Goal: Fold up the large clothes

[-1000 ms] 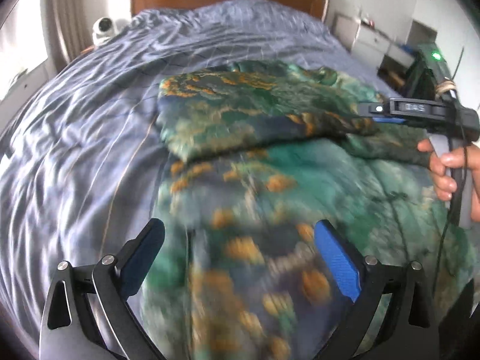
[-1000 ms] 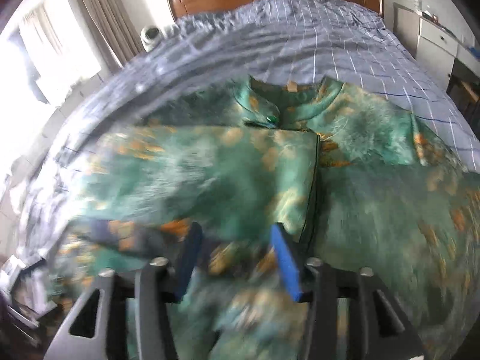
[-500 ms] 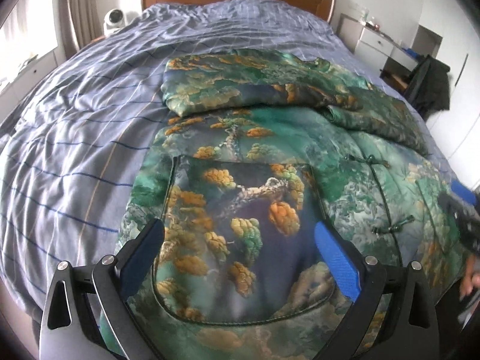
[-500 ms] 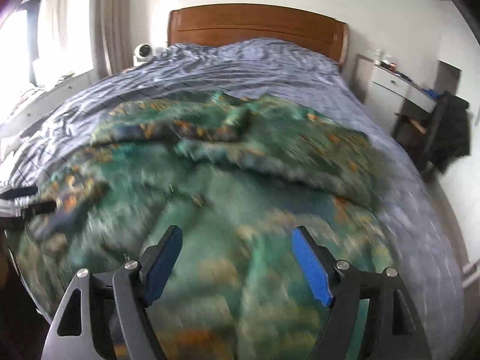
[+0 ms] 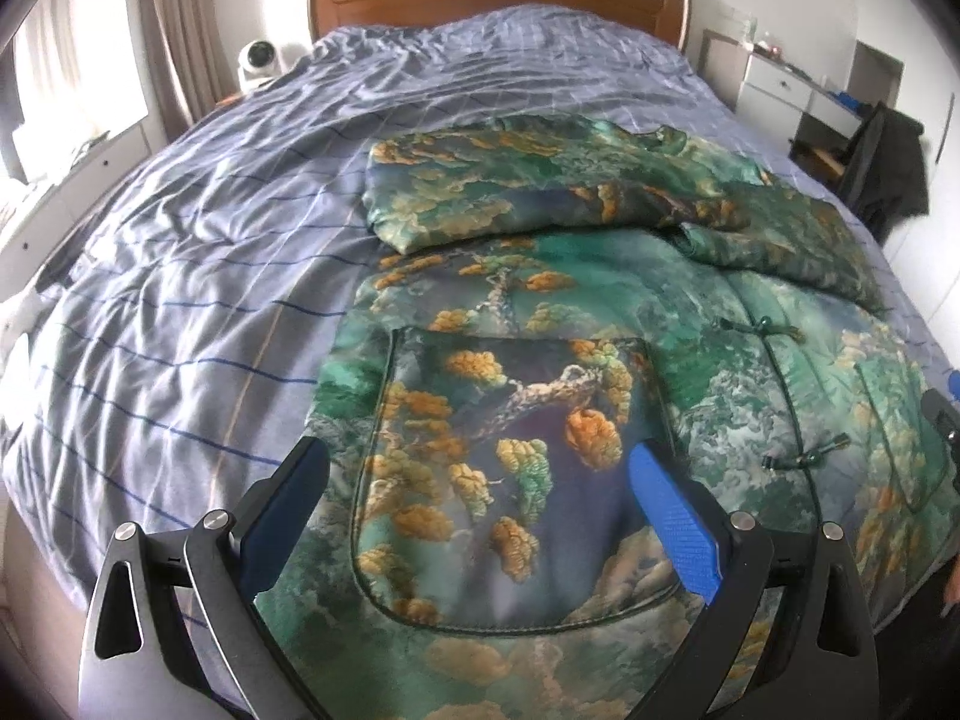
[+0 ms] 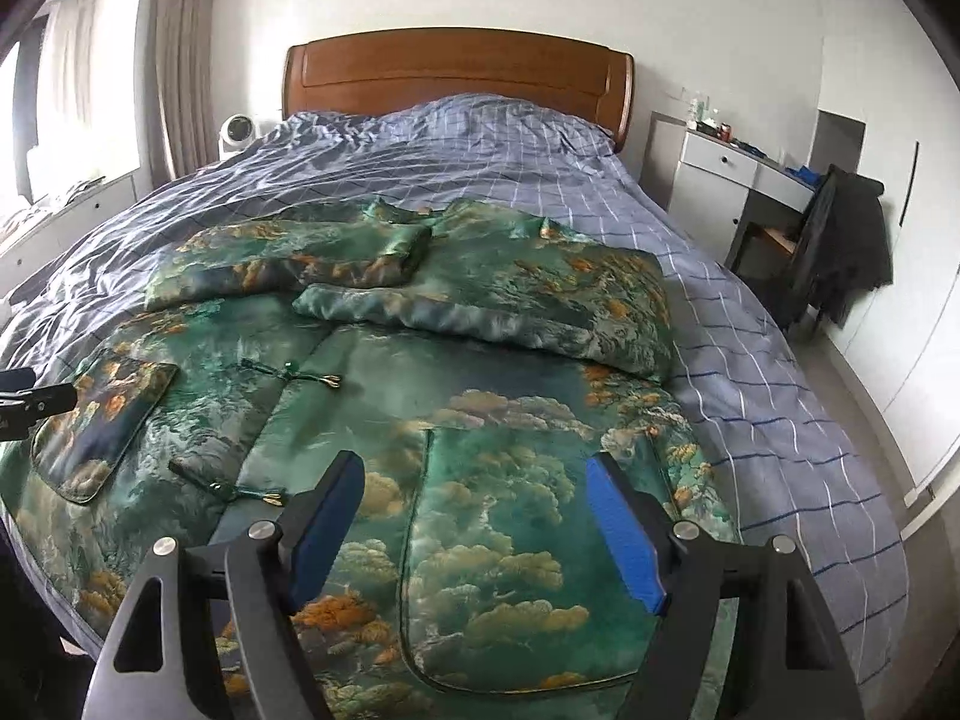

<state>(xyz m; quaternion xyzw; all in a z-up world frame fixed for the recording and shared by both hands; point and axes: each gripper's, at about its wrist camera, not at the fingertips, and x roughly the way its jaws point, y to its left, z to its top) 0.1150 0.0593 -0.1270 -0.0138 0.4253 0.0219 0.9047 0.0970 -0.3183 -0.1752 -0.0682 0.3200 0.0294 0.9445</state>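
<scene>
— Blue-padded left gripper (image 5: 480, 510)?
— Jaws apart, empty, over the jacket (image 5: 600, 330) spread on the checked duvet (image 5: 180, 300), sleeves folded across.
— Right gripper (image 6: 474, 522)?
— Its jaws have just been opening; nothing sits between them.

Bed (image 6: 750, 324) w/ blue checked cover carries green printed jacket (image 6: 480, 408) (sleeves folded in), spread directly ahead of right gripper (image 6: 477, 525).

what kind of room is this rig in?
A bedroom, almost certainly: a bed with a wooden headboard, a white bedside cabinet, and curtains by the window.
</scene>
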